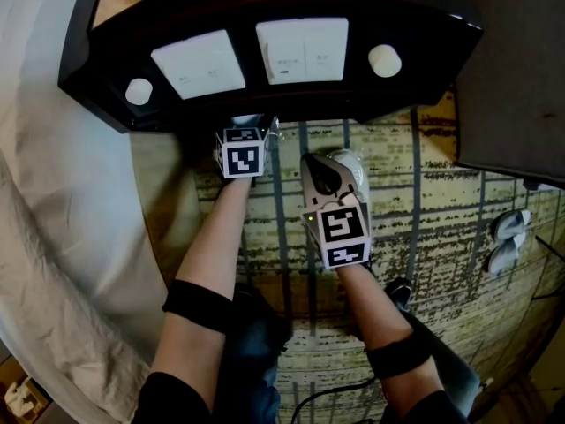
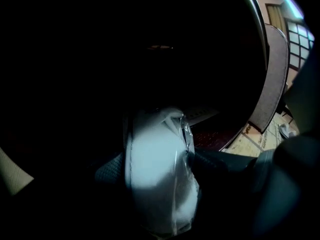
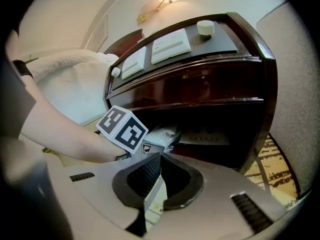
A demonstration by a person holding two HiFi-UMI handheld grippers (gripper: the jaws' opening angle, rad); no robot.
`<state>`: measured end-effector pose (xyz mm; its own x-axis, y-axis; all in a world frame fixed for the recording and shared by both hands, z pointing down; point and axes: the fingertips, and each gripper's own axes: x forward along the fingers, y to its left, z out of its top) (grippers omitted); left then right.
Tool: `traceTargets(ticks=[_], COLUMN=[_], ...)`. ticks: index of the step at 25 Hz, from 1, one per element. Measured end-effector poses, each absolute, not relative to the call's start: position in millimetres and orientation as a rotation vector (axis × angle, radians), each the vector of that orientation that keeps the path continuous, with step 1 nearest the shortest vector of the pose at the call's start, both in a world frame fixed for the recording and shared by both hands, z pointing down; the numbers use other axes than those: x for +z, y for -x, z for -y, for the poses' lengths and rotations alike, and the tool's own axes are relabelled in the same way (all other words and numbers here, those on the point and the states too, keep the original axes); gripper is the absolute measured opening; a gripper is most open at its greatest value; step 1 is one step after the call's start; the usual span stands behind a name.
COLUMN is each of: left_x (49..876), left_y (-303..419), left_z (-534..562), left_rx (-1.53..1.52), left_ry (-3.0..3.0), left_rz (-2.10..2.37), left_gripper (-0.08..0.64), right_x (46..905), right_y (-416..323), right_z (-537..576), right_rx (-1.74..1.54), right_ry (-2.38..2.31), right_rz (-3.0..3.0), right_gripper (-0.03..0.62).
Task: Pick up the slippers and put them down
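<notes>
The left claw [image 2: 157, 156] has its 2 dark ribbed pads [image 2: 107, 171] set against either side of a white slipper [image 2: 155, 184] sealed in clear plastic, pinching it across its width. The slipper stands on edge between the pads, its far end pointing into the dark hollow beneath the desk [image 1: 415, 25]. Whether it rests on anything there cannot be told in that gloom. From the head view this claw's marker cube [image 1: 242, 153] sits tucked under the desk's front edge, so the tips themselves are out of sight there.

The right claw [image 3: 160, 156] has its 2 jaws pressed together with nothing caught between them. It hangs over the striped carpet [image 1: 424, 193], just right of the left claw and just short of the desk front. In the right gripper view, the crinkled wrapping of the slipper shows beyond the left cube, inside the desk's lower opening.

On the desk top lie 2 white switch panels [image 1: 303, 49] side by side, flanked by 2 white round knobs [image 1: 384, 60]. A bed [image 1: 53, 237] with pale covers fills the left. Well to the right on the carpet lies a pale pair [image 1: 508, 237] that looks like 2 more slippers.
</notes>
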<state>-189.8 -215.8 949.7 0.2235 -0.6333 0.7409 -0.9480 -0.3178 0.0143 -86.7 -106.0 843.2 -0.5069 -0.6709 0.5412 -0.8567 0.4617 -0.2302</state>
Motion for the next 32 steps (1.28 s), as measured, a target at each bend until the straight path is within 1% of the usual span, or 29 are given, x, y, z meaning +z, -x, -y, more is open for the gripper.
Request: traceTargets(ticks=[2,4,5,9,13,21,28,32], left_x=[939.8,931.5,930.5,929.9,926.1,913.6,900.9,875.2], left_y=[190.2,194.6,197.5,201.1,202.1,194.2,204.7,199.8], left_z=[218.7,222.4,223.8,224.7,224.4,208.9,165.2,128.8], left_rx=[0.859,0.815,0.808,0.816,0.804,0.790,0.830,0.817], left_ry=[-2.058,-2.062,-2.062,-2.081,-2.096,-2.093,-2.051,-2.008], left_rz=[1.467,1.499,1.512,1.529,1.544,1.525,1.532,1.506], left_gripper=[0.368,0.288,0.268,0.235,0.213,0.193,0.190,0.190], right_x=[843.9,843.6,843.5,844.8,843.1,834.6,814.6,790.8], right_y=[87.7,90.4,91.4,92.4,93.3,88.2,87.7,89.1], right_z=[104.5,102.8,102.1,100.2,101.3,96.9,74.3,53.6], right_rx=[0.688,0.687,0.685,0.684,0.677,0.682,0.720,0.731], right_ry=[-1.286,-1.279,-1.275,-1.272,-1.275,-1.281,-1.256,-1.216], right_rz=[2.341,2.347,2.349,2.348,2.353,2.346,2.326,2.313], right_gripper=[0.002,0.002,0.002,0.002,0.002,0.002,0.002,0.002])
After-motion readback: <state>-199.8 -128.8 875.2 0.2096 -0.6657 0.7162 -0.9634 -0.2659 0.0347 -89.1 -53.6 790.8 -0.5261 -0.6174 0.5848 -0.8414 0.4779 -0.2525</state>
